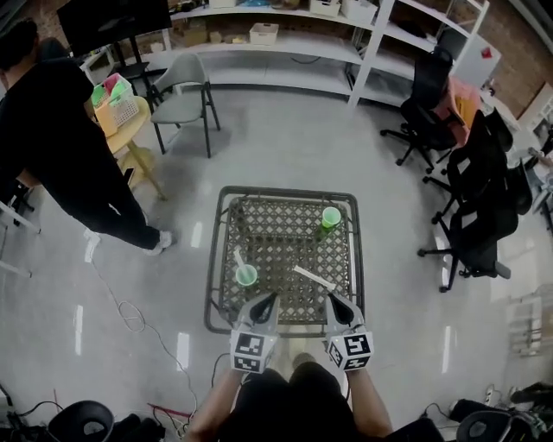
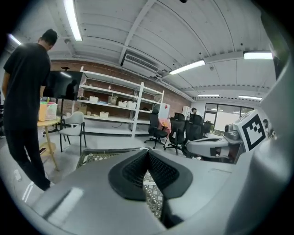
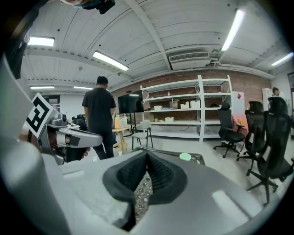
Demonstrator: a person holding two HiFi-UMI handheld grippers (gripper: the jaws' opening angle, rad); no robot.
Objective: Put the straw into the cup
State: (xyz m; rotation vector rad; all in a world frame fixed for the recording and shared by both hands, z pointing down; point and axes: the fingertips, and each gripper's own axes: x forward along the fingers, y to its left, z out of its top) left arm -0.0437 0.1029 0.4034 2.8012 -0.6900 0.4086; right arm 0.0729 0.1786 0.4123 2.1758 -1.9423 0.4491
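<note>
Straw (image 1: 314,279) flat on table (image 1: 276,235), just beyond right gripper (image 1: 340,305); left gripper (image 1: 265,304) alongside; both fully closed, empty.

Glossy grey floor (image 1: 285,147), white shelving (image 1: 294,45), black office chairs (image 1: 473,194)

1. Reads as a lab or workshop-type office room, not a home.
2. White shelving (image 1: 285,47) carrying boxes (image 1: 263,33) runs along a brick wall (image 3: 248,85).
3. Black office chairs (image 1: 432,86) cluster at the right; a grey folding chair (image 1: 183,97) stands near the shelving.
4. Glossy grey floor (image 1: 285,147), with loose cables (image 1: 130,315) trailing across it.
5. Overhead: strip lights (image 2: 72,20) and a ceiling air-con unit (image 2: 140,62).
6. Large dark screen (image 1: 112,22); a person in black (image 1: 60,147) stands nearby.
</note>
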